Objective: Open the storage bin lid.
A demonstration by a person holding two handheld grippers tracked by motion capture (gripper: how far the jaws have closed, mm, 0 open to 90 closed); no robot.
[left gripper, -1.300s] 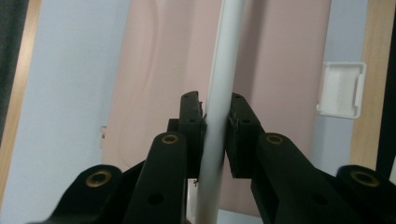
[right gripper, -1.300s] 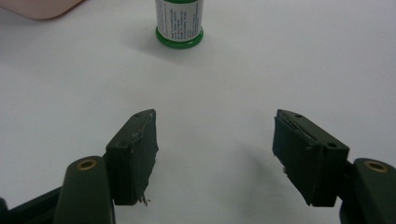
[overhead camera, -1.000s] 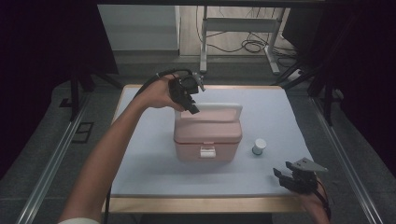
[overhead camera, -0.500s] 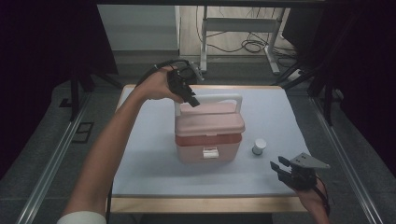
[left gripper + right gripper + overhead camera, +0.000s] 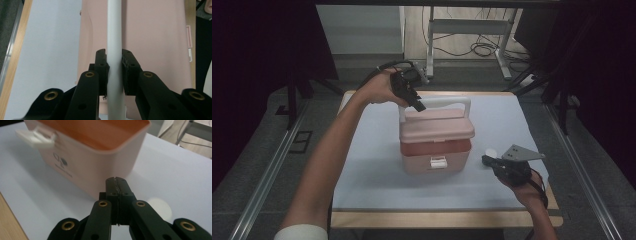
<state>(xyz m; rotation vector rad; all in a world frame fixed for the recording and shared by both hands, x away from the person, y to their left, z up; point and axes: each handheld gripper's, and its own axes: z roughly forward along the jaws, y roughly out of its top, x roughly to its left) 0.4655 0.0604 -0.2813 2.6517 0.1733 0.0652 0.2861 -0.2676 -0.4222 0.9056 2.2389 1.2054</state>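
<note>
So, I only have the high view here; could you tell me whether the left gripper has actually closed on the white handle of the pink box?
Observer: Yes. In the left gripper view, the left gripper has both jaws pressed against the white handle, one on each side.
Operator: Thank you. And is the right gripper open or shut?
Observer: Shut. In the right gripper view, the right gripper has its jaws together with nothing between them.
Operator: Is there anything close to it on the table?
Observer: A small white round thing lies just beyond its jaws, beside the pink box; it is too blurred to identify.
</note>
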